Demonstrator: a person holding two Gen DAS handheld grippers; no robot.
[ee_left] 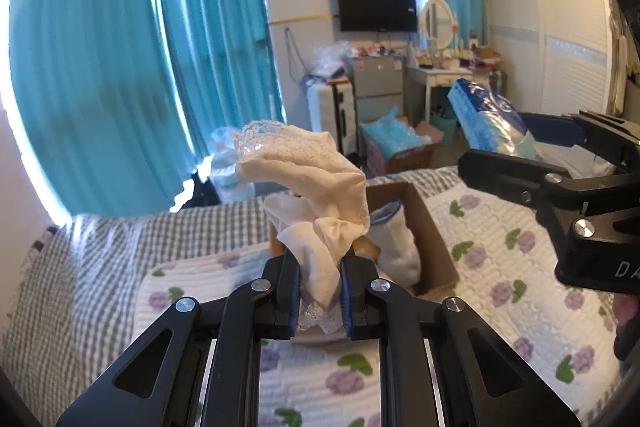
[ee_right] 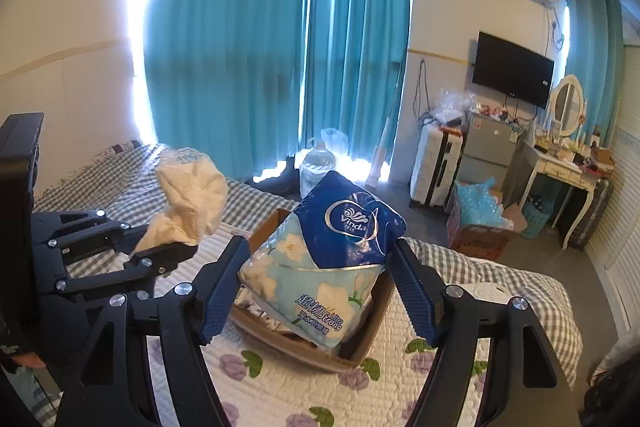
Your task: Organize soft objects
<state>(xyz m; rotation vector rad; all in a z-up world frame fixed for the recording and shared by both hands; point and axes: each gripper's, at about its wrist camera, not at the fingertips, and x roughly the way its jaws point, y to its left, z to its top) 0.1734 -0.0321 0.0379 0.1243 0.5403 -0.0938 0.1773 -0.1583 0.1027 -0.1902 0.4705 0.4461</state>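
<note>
My left gripper is shut on a cream lace-trimmed cloth, held up above the bed in front of a brown cardboard box. The cloth and left gripper also show in the right wrist view. My right gripper is shut on a blue Vinda tissue pack, held over the box. In the left wrist view the pack sits in the right gripper at the right. A white and blue soft item lies in the box.
The box sits on a floral quilt over a checked bedspread. Beyond the bed are teal curtains, a water jug, a suitcase, a small fridge, a dressing table and a box with blue bags.
</note>
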